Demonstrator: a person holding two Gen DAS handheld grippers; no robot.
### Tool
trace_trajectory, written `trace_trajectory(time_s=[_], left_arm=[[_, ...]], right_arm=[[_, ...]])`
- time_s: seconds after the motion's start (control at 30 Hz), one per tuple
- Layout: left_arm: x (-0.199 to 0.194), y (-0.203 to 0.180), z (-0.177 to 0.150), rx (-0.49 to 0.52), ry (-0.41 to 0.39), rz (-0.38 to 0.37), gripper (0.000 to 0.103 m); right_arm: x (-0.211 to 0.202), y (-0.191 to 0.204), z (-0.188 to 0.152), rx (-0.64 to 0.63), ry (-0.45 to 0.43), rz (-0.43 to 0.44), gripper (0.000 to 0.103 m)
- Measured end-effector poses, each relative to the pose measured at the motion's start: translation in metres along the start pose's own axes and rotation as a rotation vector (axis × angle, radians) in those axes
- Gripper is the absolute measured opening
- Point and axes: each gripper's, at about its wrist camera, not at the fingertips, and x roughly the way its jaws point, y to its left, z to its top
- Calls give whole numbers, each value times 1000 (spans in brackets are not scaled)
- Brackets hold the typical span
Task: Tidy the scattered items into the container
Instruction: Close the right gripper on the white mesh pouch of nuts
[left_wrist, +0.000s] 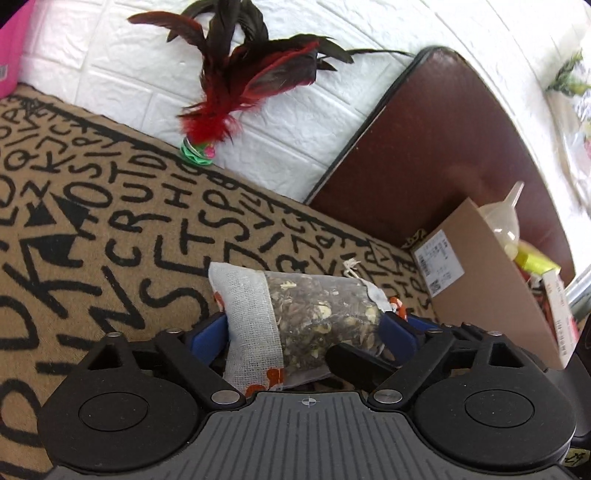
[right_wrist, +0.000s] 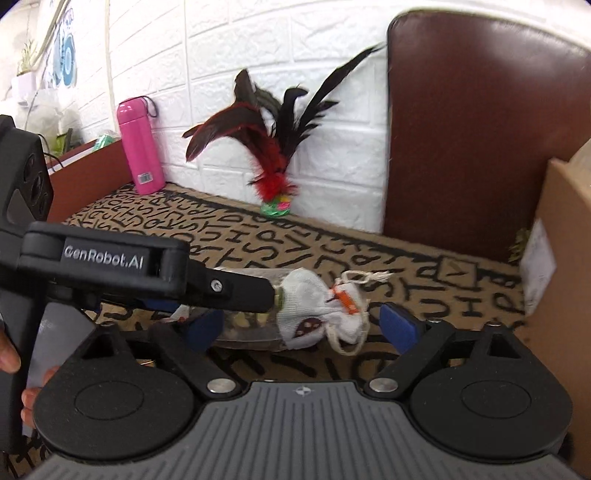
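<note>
Left gripper gripping herb sachet, feather shuttlecock behind, cardboard box right

Gauze-and-mesh herb sachet on tan letter-printed mat, between left gripper's blue pads, red-black feather shuttlecock behind against white brick wall, brown cardboard box right, pink bottle far left.

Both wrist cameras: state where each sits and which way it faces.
Left wrist: on the left claw, facing mat and wall; its blue fingers clamp the herb sachet.
Right wrist: on the open right claw, facing the wall; shows the left claw crossing and a fingertip.
Shared: sachet, feather shuttlecock, cardboard box.
</note>
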Motion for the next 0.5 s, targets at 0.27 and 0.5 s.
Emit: trace_trajectory(time_s=[0.27,0.5], left_arm=[[-1,-12,-2,82,13,66,76],[-23,-45,-8,147,8,89,71]], right_arm=[[3,2,-1,21,31,-13,69],[-19,7,-4,26,39,-41,63]])
